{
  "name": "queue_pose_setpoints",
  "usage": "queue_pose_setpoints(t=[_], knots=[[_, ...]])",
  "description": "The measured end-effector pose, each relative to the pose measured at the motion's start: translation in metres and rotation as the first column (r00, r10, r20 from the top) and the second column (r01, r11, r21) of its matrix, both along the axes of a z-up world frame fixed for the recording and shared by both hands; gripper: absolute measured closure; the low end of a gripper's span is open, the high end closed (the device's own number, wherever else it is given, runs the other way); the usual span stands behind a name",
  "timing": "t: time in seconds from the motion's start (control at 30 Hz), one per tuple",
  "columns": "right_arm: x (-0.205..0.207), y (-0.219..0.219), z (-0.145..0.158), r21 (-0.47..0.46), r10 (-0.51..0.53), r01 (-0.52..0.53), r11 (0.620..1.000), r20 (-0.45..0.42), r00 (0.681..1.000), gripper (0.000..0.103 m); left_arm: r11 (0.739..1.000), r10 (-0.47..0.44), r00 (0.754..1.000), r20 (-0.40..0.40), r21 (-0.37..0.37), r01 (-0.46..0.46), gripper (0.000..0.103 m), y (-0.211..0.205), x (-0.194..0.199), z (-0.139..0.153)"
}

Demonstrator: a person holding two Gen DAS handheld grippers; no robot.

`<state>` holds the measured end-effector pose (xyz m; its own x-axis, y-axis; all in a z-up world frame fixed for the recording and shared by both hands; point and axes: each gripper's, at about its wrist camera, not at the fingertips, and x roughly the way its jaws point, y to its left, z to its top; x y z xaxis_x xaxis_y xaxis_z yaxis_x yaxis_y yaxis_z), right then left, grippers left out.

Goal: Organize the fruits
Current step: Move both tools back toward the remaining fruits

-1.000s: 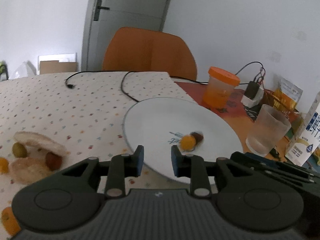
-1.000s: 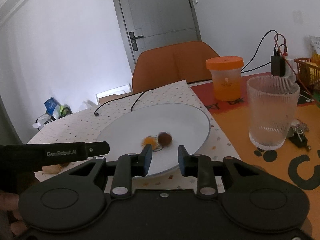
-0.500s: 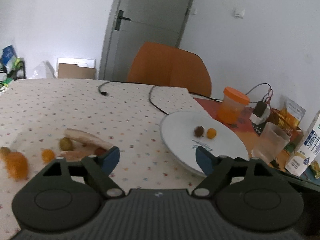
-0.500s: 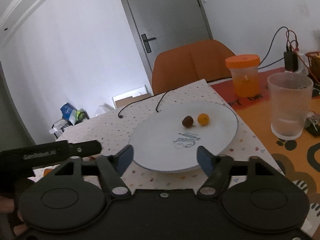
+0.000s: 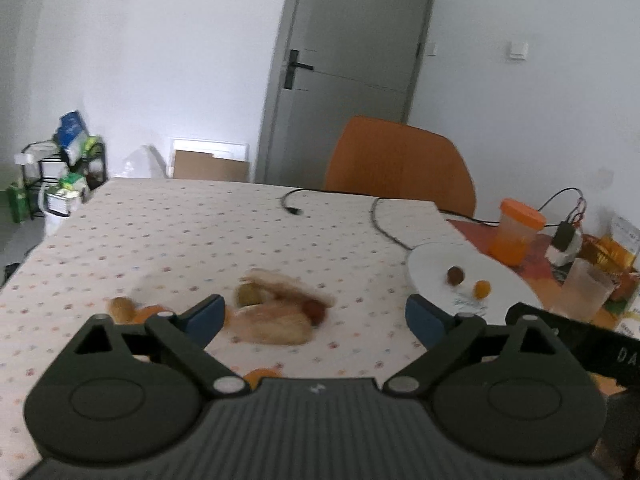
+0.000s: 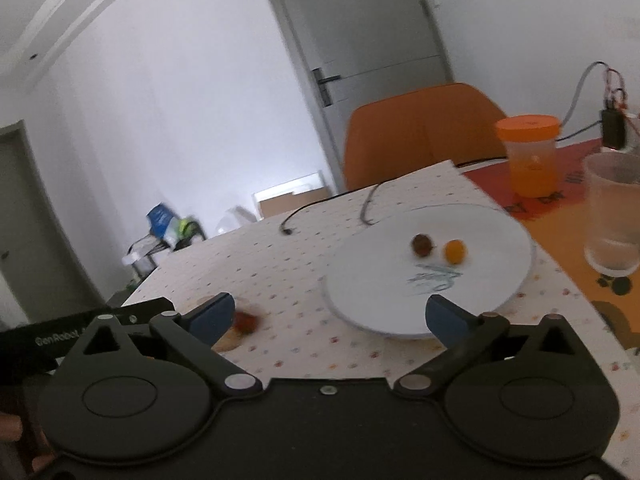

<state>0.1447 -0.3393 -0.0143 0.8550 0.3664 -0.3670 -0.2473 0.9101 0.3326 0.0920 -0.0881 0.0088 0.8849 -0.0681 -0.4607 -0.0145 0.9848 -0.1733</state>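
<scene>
Fruits: most lie in a blurred heap on the table (image 5: pixel 200 240), just ahead of the left gripper; two sit on the plate.
Table: dotted cloth, with a black cable (image 5: pixel 380 220) lying across its far part.
Plate (image 6: pixel 492 276): white, near the table's right edge; holds a brown fruit (image 6: pixel 422 245) and an orange fruit (image 6: pixel 455 251) side by side, apart.
Left gripper (image 5: pixel 314 320): fingers spread wide, holding nothing.
Right gripper (image 6: pixel 329 318): fingers spread wide, empty, in front of the plate.
Heap: green fruit (image 5: pixel 249 294), red fruit (image 5: pixel 314 309), pale peels (image 5: pixel 276 324).
Glass (image 6: pixel 612 212): right of the plate.
Jar (image 6: pixel 530 152): orange lid, behind the plate.
</scene>
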Motion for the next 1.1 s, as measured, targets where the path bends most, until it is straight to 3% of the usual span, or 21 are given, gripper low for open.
queue_pose_setpoints(t=[0.23,0.6,1.1], knots=[[-0.013,0.034,0.008,-0.046,0.11,-0.108,0.993,0.032,0.993,0.0,0.999,0.048,0.999,0.006,0.009,-0.048,0.005,0.028,-0.019,0.002],[-0.022,0.063,0.01,-0.08,0.135,-0.133,0.988,0.029,0.99,0.0,0.994,0.106,0.993,0.042,0.037,-0.107,0.002,0.072,-0.048,0.01],[-0.02,0.114,0.002,-0.145,0.272,-0.273,0.951,-0.025,0.962,0.004,0.984,0.178,0.984,-0.007,0.008,-0.178,0.001,0.126,-0.049,-0.015]])
